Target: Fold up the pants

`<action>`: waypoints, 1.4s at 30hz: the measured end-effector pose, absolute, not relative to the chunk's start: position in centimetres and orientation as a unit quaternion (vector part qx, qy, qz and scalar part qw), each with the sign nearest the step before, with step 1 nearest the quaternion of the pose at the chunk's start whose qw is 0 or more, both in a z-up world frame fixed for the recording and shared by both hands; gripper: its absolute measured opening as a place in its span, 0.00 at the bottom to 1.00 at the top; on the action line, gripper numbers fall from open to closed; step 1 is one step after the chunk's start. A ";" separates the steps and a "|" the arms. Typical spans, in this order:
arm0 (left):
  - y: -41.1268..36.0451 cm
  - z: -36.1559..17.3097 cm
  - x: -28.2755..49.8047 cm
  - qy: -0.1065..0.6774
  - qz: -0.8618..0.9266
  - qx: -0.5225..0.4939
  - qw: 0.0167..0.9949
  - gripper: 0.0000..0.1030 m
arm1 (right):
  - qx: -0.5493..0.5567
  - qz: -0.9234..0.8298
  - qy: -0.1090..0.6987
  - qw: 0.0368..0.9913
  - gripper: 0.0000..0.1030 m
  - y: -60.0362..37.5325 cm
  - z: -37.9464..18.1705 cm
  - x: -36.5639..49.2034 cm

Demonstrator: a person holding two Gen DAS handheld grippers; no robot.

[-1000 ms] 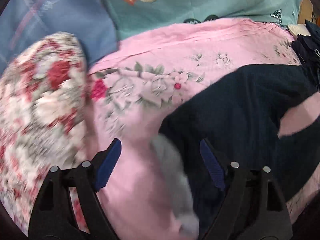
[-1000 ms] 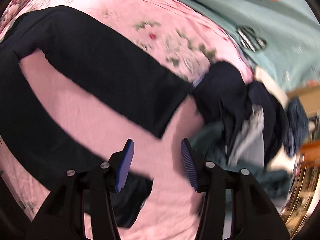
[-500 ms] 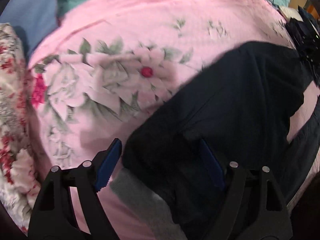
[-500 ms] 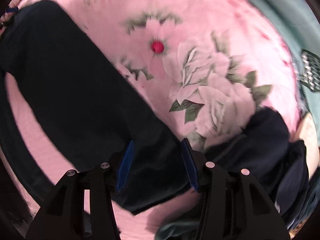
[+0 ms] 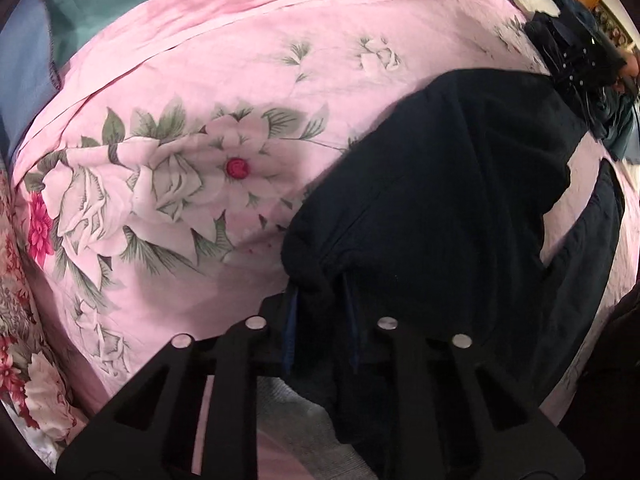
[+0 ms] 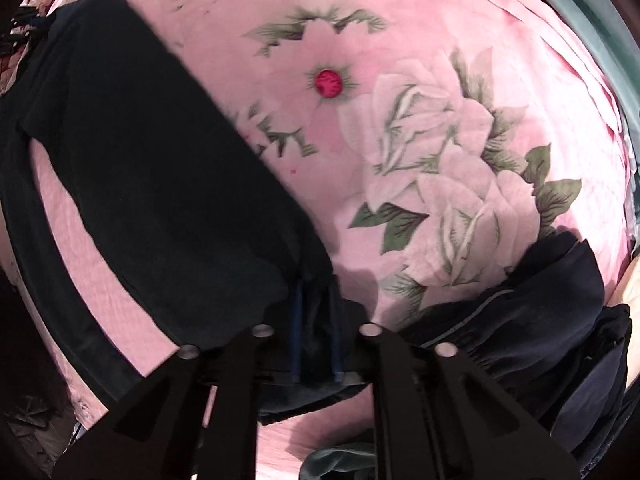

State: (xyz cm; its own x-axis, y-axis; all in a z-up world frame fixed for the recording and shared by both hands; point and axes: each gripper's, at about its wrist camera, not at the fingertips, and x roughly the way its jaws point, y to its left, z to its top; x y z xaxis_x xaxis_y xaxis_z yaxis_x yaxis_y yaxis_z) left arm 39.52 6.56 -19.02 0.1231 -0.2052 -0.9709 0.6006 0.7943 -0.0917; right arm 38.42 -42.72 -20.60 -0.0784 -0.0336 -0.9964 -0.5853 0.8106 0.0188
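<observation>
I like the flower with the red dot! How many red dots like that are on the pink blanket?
1. The red dot sits in a pale flower on the pink blanket, just beside the dark pants; the other camera shows the same one. More could hide beneath the pants.

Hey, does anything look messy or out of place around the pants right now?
The dark pants lie splayed, legs apart, on the pink floral sheet, both tongs pinching them. A crumpled heap of other dark clothes sits unfolded beside the right tongs. Nothing looks damaged.
</observation>
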 end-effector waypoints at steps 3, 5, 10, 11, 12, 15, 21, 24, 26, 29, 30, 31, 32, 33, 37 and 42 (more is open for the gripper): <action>6.8 -18.0 39.6 0.593 -0.267 0.167 0.741 0.12 | -0.233 0.209 0.692 0.650 0.06 -42.4 -20.0 38.4; 6.8 -16.9 39.1 0.580 -0.265 0.178 0.750 0.11 | -0.235 0.202 0.683 0.661 0.06 -42.0 -19.3 37.9; 6.9 -12.5 37.0 0.542 -0.262 0.205 0.772 0.11 | -0.245 0.186 0.628 0.715 0.05 -41.0 -13.6 35.9; 6.8 -11.1 36.0 0.528 -0.262 0.217 0.778 0.11 | -0.244 0.183 0.617 0.726 0.06 -41.0 -12.3 35.4; 6.6 -10.1 35.1 0.518 -0.263 0.226 0.782 0.11 | -0.243 0.180 0.608 0.734 0.05 -40.9 -11.2 34.9; 7.0 -6.4 30.9 0.479 -0.261 0.266 0.795 0.11 | -0.268 0.178 0.572 0.754 0.05 -40.2 -7.0 31.3; 8.4 -5.0 20.9 0.469 -0.259 0.297 0.791 0.10 | -0.360 0.171 0.524 0.752 0.05 -39.4 -4.3 18.6; 8.9 -7.6 16.7 0.498 -0.263 0.294 0.772 0.10 | -0.402 0.161 0.525 0.733 0.05 -39.6 -7.5 12.0; 9.1 -9.9 14.5 0.519 -0.263 0.294 0.758 0.10 | -0.435 0.150 0.517 0.722 0.06 -39.5 -11.1 8.2; 9.3 -13.5 11.5 0.552 -0.259 0.290 0.737 0.13 | -0.469 0.144 0.506 0.709 0.24 -39.2 -15.6 4.2; 9.5 -14.3 10.7 0.560 -0.253 0.286 0.735 0.14 | -0.486 0.138 0.504 0.700 0.43 -39.3 -16.9 3.1; 9.7 -14.6 10.1 0.562 -0.247 0.282 0.738 0.15 | -0.510 0.128 0.499 0.688 0.46 -39.3 -18.1 1.8; 10.0 -14.5 9.7 0.560 -0.238 0.273 0.745 0.15 | -0.524 0.122 0.496 0.681 0.47 -39.6 -18.7 0.8; 10.2 -14.2 9.6 0.560 -0.233 0.263 0.750 0.18 | -0.528 0.117 0.501 0.676 0.47 -40.1 -19.0 0.1; 11.6 -12.3 9.5 0.553 -0.197 0.219 0.779 0.62 | -0.425 0.052 0.539 0.725 0.49 -43.7 -16.1 1.3; 14.9 -9.5 10.0 0.542 -0.145 0.164 0.811 0.61 | -0.181 -0.017 0.573 0.799 0.52 -49.3 -12.7 4.4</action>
State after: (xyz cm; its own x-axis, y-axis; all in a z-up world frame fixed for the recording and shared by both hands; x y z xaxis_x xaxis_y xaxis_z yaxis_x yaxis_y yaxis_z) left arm 9.99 14.93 -9.47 0.3707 -0.0563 -0.9270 0.4128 0.9041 0.1102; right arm 4.44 -49.34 -12.71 0.3419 -0.2342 -0.9101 -0.1810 0.9339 -0.3084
